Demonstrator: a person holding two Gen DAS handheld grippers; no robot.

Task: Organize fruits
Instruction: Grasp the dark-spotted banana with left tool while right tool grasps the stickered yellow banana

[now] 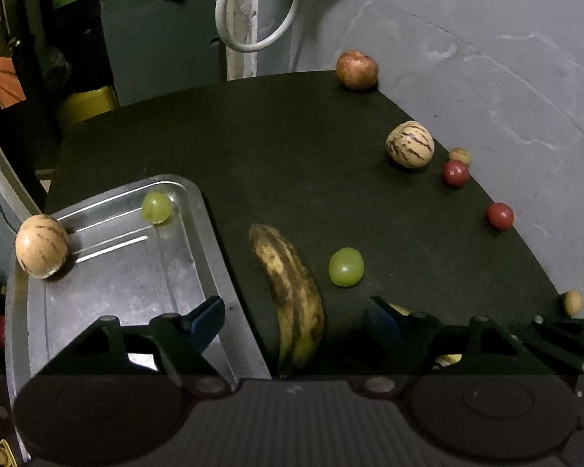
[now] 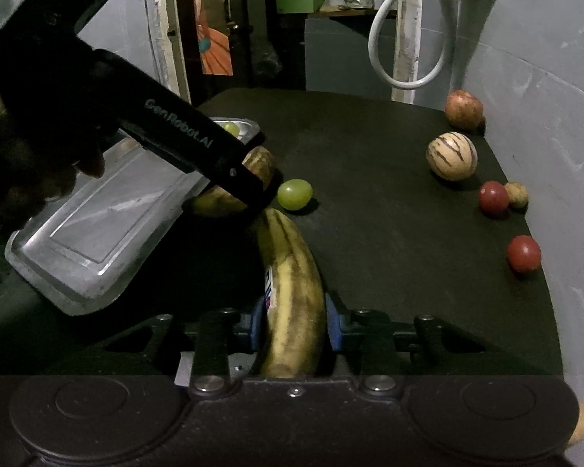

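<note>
The right gripper [image 2: 292, 325] clamped the lower-centre banana [image 2: 290, 272] for the tray [image 2: 93, 229], while the left gripper [image 1: 298, 313] straddled another banana [image 1: 292, 292], fingers apart.

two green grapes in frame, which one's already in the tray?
The green grape at the far corner of the metal tray. The other grape lies on the dark mat, right of the banana, outside the tray.

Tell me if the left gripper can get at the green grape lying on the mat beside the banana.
Probably yes. The left gripper stands open over one banana, and the green grape lies just ahead on the bare mat, nothing covering it. The right gripper grips another banana close by, so space is tight.
</note>
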